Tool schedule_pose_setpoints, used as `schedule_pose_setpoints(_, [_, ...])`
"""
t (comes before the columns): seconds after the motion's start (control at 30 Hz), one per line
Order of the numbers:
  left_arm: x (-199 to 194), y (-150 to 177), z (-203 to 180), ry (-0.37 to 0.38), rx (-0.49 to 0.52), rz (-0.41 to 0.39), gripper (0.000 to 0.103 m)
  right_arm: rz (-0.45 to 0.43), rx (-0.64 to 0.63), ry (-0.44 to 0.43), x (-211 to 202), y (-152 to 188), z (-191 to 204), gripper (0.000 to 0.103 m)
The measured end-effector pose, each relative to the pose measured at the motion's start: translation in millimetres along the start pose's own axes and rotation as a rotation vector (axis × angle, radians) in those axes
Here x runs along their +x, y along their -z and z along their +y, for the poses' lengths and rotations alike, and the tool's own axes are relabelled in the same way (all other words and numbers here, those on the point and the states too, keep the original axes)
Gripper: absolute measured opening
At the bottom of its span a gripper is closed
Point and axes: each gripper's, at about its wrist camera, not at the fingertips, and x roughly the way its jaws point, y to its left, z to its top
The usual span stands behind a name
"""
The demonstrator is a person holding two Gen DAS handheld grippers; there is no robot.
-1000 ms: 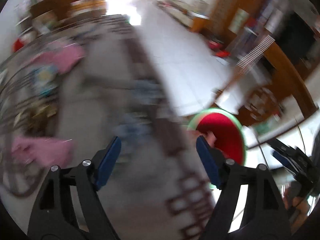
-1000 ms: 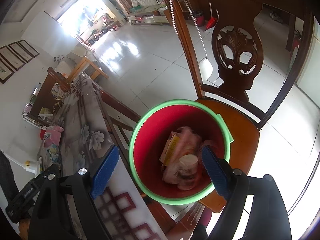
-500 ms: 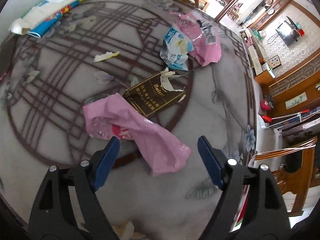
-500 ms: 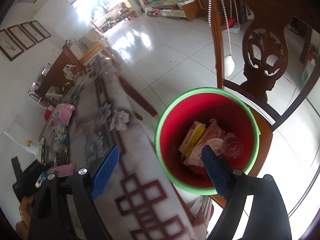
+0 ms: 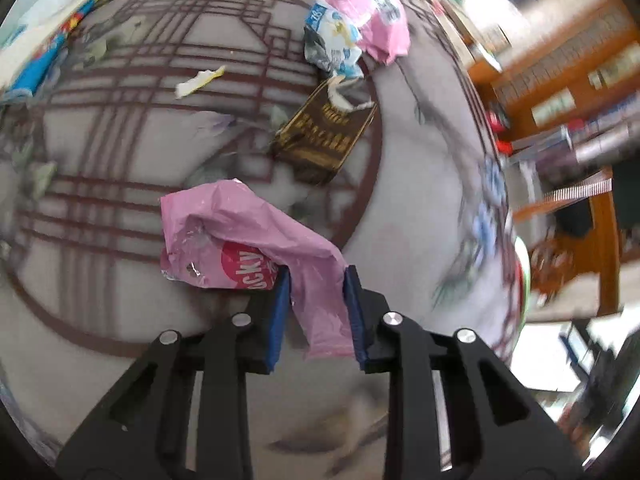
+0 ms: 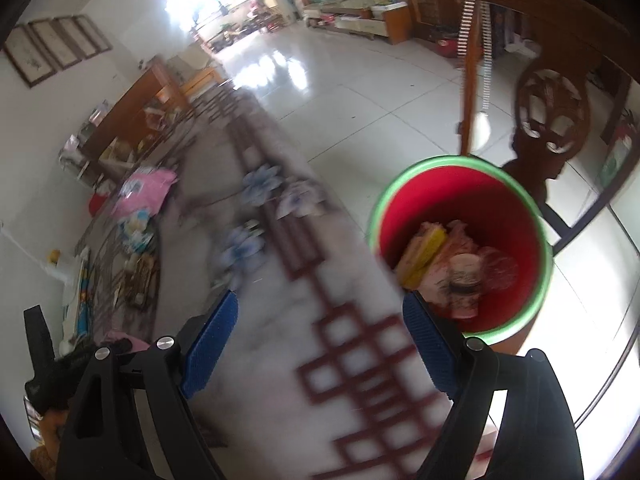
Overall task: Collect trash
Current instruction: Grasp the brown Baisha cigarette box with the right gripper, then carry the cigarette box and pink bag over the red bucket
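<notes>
One bin (image 6: 538, 236), red inside with a green rim, stands just off the table's (image 6: 280, 340) edge in front of a carved wooden chair (image 6: 554, 120). It holds a heap of trash: a yellow packet (image 6: 422, 254), pinkish crumpled wrappers and what looks like a small round tub (image 6: 464, 274), though blur makes an exact count impossible.

The right gripper (image 6: 320, 340) hangs over the patterned tabletop beside the bin, its two blue pads wide apart with nothing between them.

On the table, the left gripper (image 5: 316, 312) points steeply down at a pink bag (image 5: 240, 240) with a red round label. Its two pads have drawn in narrow and pinch the bag's near tail between them, while the rest of the bag lies on the table ahead.

Beyond the bag lie four more pieces of trash: one brown packet (image 5: 326, 138) with gold lettering, one torn white scrap (image 5: 198, 80), one blue-and-white wrapper (image 5: 334, 42), and one second pink bag (image 5: 370, 20) touching that wrapper at the far edge. A folded white and blue sheet (image 5: 44, 40) lies at the table's far left. In the right wrist view the same litter shows as a blurred cluster far along the table.
</notes>
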Motion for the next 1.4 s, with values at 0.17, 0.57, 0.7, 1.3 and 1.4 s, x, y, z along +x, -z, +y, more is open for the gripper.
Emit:
schedule_pose_setpoints(0.17, [-26.0, 22.6, 27.9, -0.054, 0.193, 0.003, 0.027, 0.062, -0.112, -0.048, 32.3, 10.4, 82.1, 0.081])
schedule_pose_setpoints(0.57, [-51.9, 30.9, 103.1, -0.024, 0.179, -0.014, 0.053, 0.157, -0.176, -0.082, 142.5, 0.2, 251.5, 0.081])
schedule_pose_setpoints(0.7, [-61.6, 35.4, 117.7, 0.006, 0.134, -0.025, 0.057, 0.175, -0.224, -0.01, 173.1, 4.2, 275.6, 0.081])
schedule_pose_setpoints(1.3, [-40.8, 14.6, 121.3, 0.122, -0.005, 0.017, 0.065, 0.064, -0.394, -0.064, 85.4, 60.6, 255.6, 0.046])
schedule_pose_setpoints(1.4, [-35.2, 12.6, 114.7, 0.101, 0.007, 0.011, 0.065, 0.006, -0.323, -0.048, 62.7, 78.9, 238.7, 0.046])
